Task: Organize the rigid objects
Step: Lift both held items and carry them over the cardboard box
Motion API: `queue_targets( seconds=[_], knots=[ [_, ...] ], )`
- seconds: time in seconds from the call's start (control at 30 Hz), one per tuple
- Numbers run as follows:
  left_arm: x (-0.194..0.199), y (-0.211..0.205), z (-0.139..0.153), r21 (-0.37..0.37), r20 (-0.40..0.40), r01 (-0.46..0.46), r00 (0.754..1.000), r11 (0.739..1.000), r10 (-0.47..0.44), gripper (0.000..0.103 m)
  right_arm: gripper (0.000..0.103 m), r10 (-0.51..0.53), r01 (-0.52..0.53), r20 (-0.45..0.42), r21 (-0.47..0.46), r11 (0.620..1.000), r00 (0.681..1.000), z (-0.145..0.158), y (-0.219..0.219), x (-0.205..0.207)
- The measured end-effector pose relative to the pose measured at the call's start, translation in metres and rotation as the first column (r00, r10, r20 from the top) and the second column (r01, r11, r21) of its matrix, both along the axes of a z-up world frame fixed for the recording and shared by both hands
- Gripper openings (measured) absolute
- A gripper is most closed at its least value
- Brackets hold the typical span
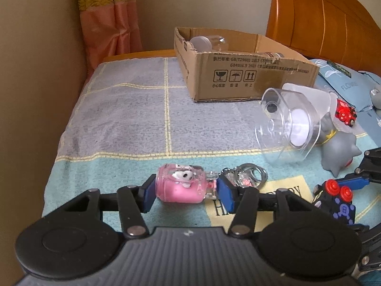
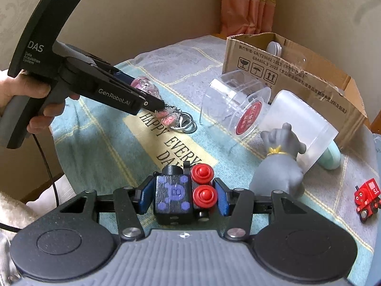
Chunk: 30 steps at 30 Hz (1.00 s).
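Observation:
My left gripper (image 1: 187,190) is shut on a pink keychain charm (image 1: 181,183) with a small white dog figure; its metal rings (image 1: 252,174) trail to the right on the towel. It also shows in the right wrist view (image 2: 145,85), held by the left tool. My right gripper (image 2: 183,196) is shut on a black toy train (image 2: 176,193) with purple dots and red round parts; it shows in the left wrist view (image 1: 335,200). An open cardboard box (image 1: 238,76) stands at the back with clear jars inside.
A clear plastic jar (image 1: 285,124) lies on its side by the box, beside a frosted container (image 2: 307,128). A grey rubber animal toy (image 2: 281,166) and a small red train (image 2: 366,200) lie to the right. A wooden headboard (image 1: 321,16) rises behind.

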<state>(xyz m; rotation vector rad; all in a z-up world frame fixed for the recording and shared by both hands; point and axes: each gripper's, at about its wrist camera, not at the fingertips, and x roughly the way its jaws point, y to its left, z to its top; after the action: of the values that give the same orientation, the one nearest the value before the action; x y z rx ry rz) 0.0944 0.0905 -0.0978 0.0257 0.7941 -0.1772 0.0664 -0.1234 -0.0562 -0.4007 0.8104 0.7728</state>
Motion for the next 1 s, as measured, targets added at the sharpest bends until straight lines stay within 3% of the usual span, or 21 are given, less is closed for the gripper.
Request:
queue_targets(
  seconds=[0.1, 0.4, 0.77, 1.0],
  knots=[
    [-0.001, -0.004, -0.001, 0.028, 0.005, 0.014, 1.0, 1.0, -0.014, 0.054, 0.056, 0.003, -0.003, -0.002, -0.002, 1.0, 1.0, 0.0, 0.0, 0.0],
    [0.001, 0.001, 0.005, -0.009, -0.047, 0.052, 0.998, 0.999, -0.052, 0.049, 0.055, 0.024, -0.024, 0.009, -0.029, 0.999, 1.0, 0.003, 0.003, -0.002],
    [-0.004, -0.012, 0.044, 0.078, -0.089, 0.216, 0.974, 0.973, -0.209, 0.049, 0.055, 0.014, -0.014, -0.001, 0.019, 1.0, 1.0, 0.035, 0.0, 0.0],
    [-0.002, -0.022, 0.075, 0.066, -0.102, 0.295, 0.952, 0.953, -0.288, 0.049, 0.055, -0.022, 0.021, 0.011, 0.037, 0.999, 1.0, 0.068, -0.005, 0.012]
  ],
)
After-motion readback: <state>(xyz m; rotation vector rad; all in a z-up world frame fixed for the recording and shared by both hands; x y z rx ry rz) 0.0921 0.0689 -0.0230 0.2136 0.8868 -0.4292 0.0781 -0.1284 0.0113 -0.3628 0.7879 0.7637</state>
